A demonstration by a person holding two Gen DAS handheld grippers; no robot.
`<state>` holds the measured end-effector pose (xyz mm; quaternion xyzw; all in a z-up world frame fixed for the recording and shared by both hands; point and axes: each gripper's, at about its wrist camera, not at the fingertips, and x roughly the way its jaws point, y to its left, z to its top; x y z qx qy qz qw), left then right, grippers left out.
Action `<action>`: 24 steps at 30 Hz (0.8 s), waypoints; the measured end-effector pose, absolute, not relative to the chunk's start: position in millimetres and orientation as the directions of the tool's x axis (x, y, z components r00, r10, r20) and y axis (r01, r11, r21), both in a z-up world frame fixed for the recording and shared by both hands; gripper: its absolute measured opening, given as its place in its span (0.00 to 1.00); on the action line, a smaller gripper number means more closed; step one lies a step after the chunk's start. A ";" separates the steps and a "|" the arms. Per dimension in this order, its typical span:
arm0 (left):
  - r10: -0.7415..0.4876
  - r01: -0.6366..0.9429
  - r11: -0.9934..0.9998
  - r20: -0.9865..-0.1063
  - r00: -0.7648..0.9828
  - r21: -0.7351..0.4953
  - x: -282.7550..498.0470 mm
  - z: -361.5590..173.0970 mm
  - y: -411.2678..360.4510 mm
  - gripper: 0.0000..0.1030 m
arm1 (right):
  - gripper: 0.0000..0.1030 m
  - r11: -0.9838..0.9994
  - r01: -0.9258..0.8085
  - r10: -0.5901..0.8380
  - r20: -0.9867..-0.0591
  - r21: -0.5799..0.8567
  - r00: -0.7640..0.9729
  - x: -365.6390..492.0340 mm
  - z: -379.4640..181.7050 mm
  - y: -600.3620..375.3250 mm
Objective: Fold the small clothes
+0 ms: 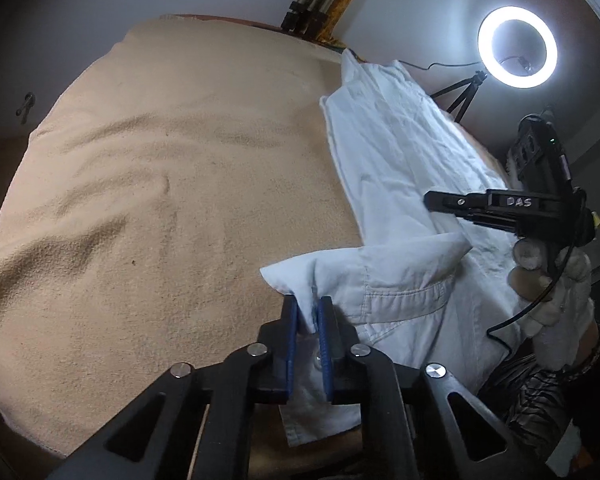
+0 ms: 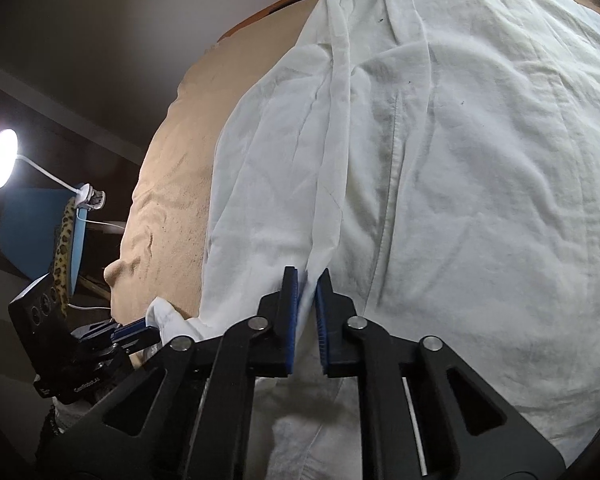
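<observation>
A white shirt [image 1: 400, 184] lies spread on the right part of a beige blanket [image 1: 160, 160]. Its collar end points toward the left wrist camera, and my left gripper [image 1: 307, 308] is shut on a fold of cloth at that near edge. The right wrist view is mostly filled by the shirt [image 2: 460, 160]. There my right gripper [image 2: 307, 280] is shut on a raised ridge of the fabric along a seam. The left gripper [image 2: 140, 328] shows at the lower left, pinching a white corner. A gloved hand [image 1: 548, 280] holds the right gripper [image 1: 432, 200] over the shirt.
A lit ring light [image 1: 517, 47] on a small tripod [image 1: 464, 96] stands beyond the far right edge. A round lamp [image 2: 2, 158] and a blue chair [image 2: 32, 232] with a leopard-print cloth are off the left side. The beige blanket [image 2: 168, 184] is bare left of the shirt.
</observation>
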<state>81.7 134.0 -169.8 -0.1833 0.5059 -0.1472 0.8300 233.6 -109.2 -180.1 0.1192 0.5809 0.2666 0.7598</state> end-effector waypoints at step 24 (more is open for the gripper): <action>-0.542 0.138 0.833 -0.738 0.402 -0.536 89.9 -135.8 93.7 0.36 | 0.35 0.805 -0.298 0.579 -0.787 0.512 0.212 211.1 -150.4 -155.7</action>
